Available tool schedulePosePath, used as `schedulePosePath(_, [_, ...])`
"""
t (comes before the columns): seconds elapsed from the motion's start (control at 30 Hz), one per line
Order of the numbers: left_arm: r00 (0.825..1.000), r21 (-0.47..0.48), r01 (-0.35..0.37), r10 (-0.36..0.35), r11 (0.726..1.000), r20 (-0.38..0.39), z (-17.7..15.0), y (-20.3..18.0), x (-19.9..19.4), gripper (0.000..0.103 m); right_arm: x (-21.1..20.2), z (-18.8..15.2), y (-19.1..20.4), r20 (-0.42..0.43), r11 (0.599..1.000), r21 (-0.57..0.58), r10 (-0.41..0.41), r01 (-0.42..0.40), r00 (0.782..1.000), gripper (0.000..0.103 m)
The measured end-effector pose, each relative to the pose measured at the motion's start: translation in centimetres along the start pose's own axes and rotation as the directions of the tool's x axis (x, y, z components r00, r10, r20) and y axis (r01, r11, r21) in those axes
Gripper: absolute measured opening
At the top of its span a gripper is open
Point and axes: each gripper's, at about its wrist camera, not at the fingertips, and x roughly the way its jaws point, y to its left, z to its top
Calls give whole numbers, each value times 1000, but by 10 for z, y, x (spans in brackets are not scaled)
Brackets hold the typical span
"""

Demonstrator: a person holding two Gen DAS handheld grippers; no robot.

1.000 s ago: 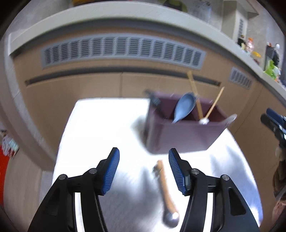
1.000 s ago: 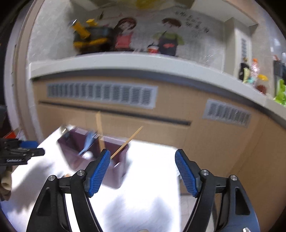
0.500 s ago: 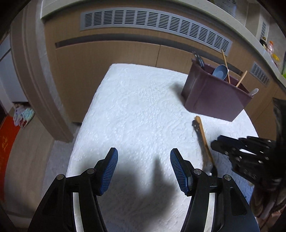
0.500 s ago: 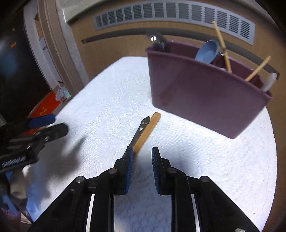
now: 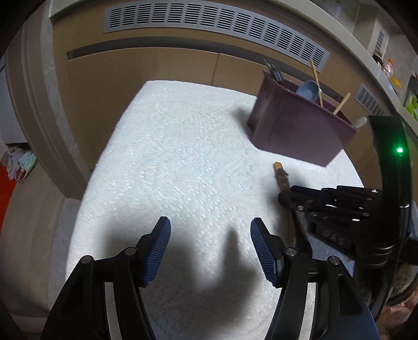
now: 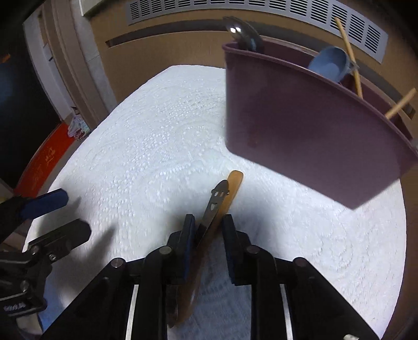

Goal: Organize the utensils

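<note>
A wooden-handled utensil [image 6: 233, 185] and a flat metal one [image 6: 218, 198] lie side by side on the white textured cloth [image 6: 156, 146], in front of a maroon utensil bin [image 6: 300, 130]. My right gripper [image 6: 207, 227] points down at them. Its jaws are closing, and both handles fill the narrow gap between the pads. In the left wrist view the same right gripper [image 5: 287, 198] covers the wooden handle [image 5: 280, 175] below the bin [image 5: 292, 130]. My left gripper [image 5: 210, 235] hovers over bare cloth, its jaws opening with nothing between them.
The bin holds a blue spoon [image 6: 330, 64], wooden sticks [image 6: 351, 57] and a metal spoon [image 6: 241, 32]. Wooden cabinets with grey vents [image 5: 209, 23] stand behind the table. The cloth's left edge [image 5: 104, 157] drops to the floor. My left gripper [image 6: 78, 214] shows at the right wrist view's left side.
My right gripper swung down from facing the counter to the table and closed around the two utensil handles. My left gripper lowered over the cloth and spread a little wider.
</note>
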Motion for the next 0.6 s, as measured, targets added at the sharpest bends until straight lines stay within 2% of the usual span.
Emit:
schedulePosePath(0.17, [998,54,49,-48,997,-28,-5,-26,7,68,-23,-25,-31,10,999,37,7,-7,1000,10])
schedulePosePath(0.23, [997,82,64,-61,995,-43,-8,-37,10,68,-32,-36,-44,20,998,41,-48,47,999,10])
schedulePosePath(0.33, [995,120,78,-70,990,-68,-12,-53,16,68,-45,-52,-70,30,995,74,-76,74,997,10])
schedulePosePath(0.47, [992,158,100,-87,982,-90,-17,-74,21,68,-62,-71,-97,60,974,84,-216,211,975,13])
schedulePosePath(0.5, [991,170,114,-99,979,-93,-19,-80,22,68,-64,-76,-103,56,970,86,-234,228,971,14])
schedulePosePath(0.53, [989,183,128,-112,975,-96,-20,-86,22,68,-65,-80,-108,50,969,91,-237,232,970,21])
schedulePosePath(0.57, [986,204,148,-130,968,-100,-22,-94,23,68,-67,-86,-114,43,967,105,-240,234,970,33])
schedulePosePath(0.6, [983,225,171,-151,959,-106,-25,-102,23,67,-67,-88,-117,40,965,115,-241,235,970,40])
